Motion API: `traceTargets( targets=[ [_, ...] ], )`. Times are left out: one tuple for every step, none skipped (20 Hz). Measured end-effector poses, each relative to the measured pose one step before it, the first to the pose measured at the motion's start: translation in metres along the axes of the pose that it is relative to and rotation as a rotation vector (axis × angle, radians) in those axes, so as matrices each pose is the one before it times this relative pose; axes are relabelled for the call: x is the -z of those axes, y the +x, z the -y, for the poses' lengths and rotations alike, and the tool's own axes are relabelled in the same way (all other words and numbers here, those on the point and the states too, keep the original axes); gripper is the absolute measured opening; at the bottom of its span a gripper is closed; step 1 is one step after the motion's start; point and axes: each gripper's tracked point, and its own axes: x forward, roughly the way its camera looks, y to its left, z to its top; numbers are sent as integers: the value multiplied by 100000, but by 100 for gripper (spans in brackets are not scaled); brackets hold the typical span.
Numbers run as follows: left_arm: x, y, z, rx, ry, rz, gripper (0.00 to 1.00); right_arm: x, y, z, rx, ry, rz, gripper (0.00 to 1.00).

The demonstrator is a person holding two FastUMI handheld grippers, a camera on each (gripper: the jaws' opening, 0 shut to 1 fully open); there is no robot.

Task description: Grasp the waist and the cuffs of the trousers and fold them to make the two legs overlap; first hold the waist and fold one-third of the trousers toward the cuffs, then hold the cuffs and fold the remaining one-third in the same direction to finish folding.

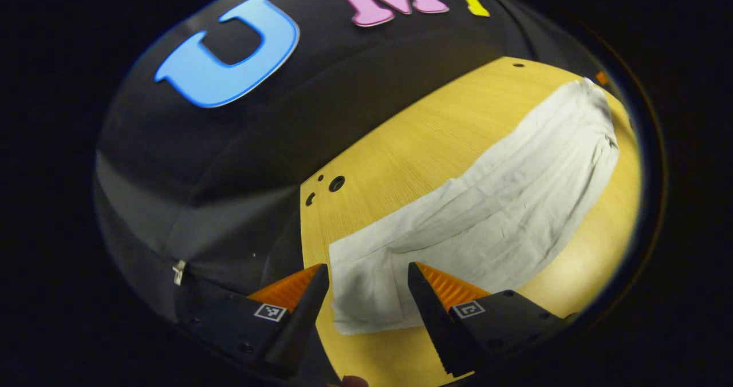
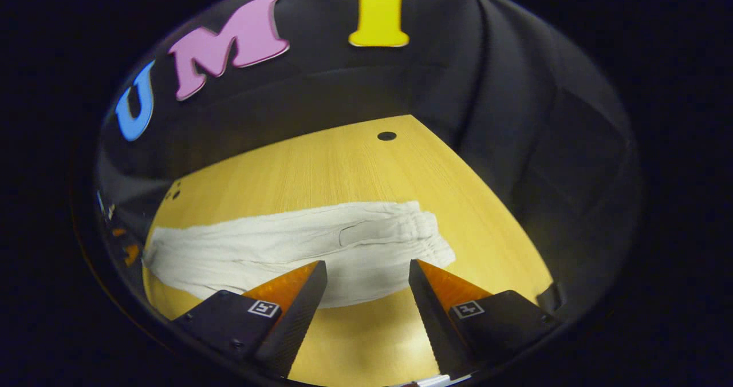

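Observation:
Pale off-white trousers (image 1: 492, 204) lie stretched out flat on the yellow wooden table (image 1: 401, 146), legs laid together. In the left gripper view the cuff end (image 1: 366, 295) lies nearest, just beyond my left gripper (image 1: 366, 272), which stands open above it with nothing between its fingers. In the right gripper view the same trousers (image 2: 298, 244) run across the table, the gathered waist (image 2: 424, 232) at the right end. My right gripper (image 2: 366, 269) hovers open over the near edge of the waist half, holding nothing.
Small round holes (image 1: 336, 183) sit in the tabletop near its left edge, and another hole (image 2: 386, 135) at the far side. Bare table (image 2: 355, 341) lies between the trousers and the near edge. Black cloth walls surround the table.

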Motion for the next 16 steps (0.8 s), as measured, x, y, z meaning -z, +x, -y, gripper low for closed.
traceTargets(
  targets=[
    [457, -484, 539, -34, -5804, -329, 89, 955, 426, 472, 1382, 6351, -845, 93],
    [287, -411, 549, 130, -5659, 41, 89, 771, 244, 737, 1834, 5394, -1277, 92],
    [207, -177, 296, -159, -6245, -210, 89, 600, 153, 855, 1558, 5133, -618, 93],
    [336, -215, 495, 677, -6625, -650, 89, 471, 531, 832, 1823, 4604, -683, 94],
    [350, -185, 321, 253, -6437, -572, 89, 435, 585, 765, 1743, 4084, -1053, 94],
    [260, -9, 201, -30, -6225, -482, 89, 265, 624, 717, 1689, 3560, -746, 94],
    [480, -249, 308, -262, -5975, -503, 89, 131, 586, 600, 1180, 3437, -516, 94],
    [337, -99, 118, -332, -5943, -662, 89, -5, 646, 521, 911, 3139, -62, 94],
    [500, -158, 183, -266, -6124, -654, 90, 124, 747, 346, -158, 2650, -549, 94],
    [244, -132, 78, -456, -5830, -200, 89, -144, 713, 198, -952, 1501, -203, 93],
    [264, -159, -128, -1108, -5253, -143, 90, -118, 753, 346, -323, 501, -459, 93],
    [199, -93, -139, -1135, -4712, -319, 89, -99, 519, 177, -802, 699, -866, 93],
    [525, -135, -181, -1624, -4279, -324, 90, -977, 504, -235, -1971, 1771, 2250, 94],
    [406, -202, -306, -2328, -3986, -849, 90, -561, 665, -246, -1576, 2070, -126, 90],
    [345, 310, -278, -2884, -3709, -830, 89, -661, 425, -255, -899, 2619, 91, 91],
    [210, -236, 38, -1834, -4066, -181, 89, -639, 582, -335, -853, 2940, -103, 90]
  ],
)
